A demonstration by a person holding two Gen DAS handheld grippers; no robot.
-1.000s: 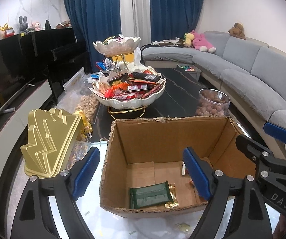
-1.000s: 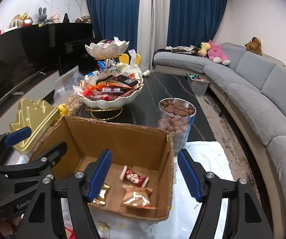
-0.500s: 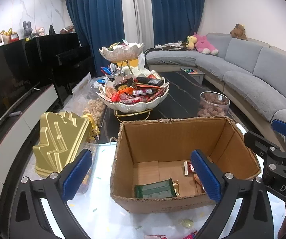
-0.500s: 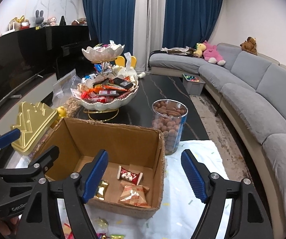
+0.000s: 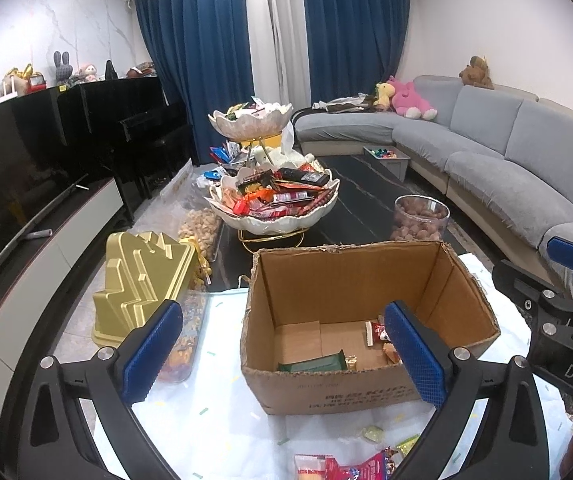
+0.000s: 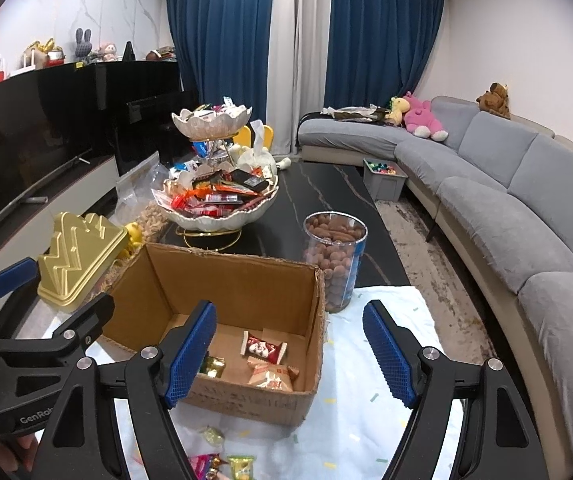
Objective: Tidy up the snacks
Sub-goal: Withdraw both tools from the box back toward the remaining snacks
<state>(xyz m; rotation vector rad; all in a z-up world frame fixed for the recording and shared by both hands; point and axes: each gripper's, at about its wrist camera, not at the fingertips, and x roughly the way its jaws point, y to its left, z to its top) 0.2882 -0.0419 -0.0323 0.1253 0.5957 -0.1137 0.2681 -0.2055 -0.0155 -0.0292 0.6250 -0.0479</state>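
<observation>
Both hand-held grippers hang above the cardboard box (image 5: 350,396) with nothing between their jaws. The left hand-held gripper (image 5: 286,354) is spread wide; the right hand-held gripper (image 6: 292,354) gapes a little less. Inside the box lie a green packet (image 5: 314,366), a red-and-white snack (image 6: 263,349) and an orange packet (image 6: 270,376). More wrapped sweets (image 6: 222,462) lie loose on the white-covered worktop (image 6: 366,432) in front of the box.

I see a living room: blue curtains (image 5: 214,60) flank a white sheer, a curved grey sofa (image 6: 518,200) runs along the right, a black piano (image 5: 134,128) stands left, marble-patterned wall (image 5: 66,32) behind.
</observation>
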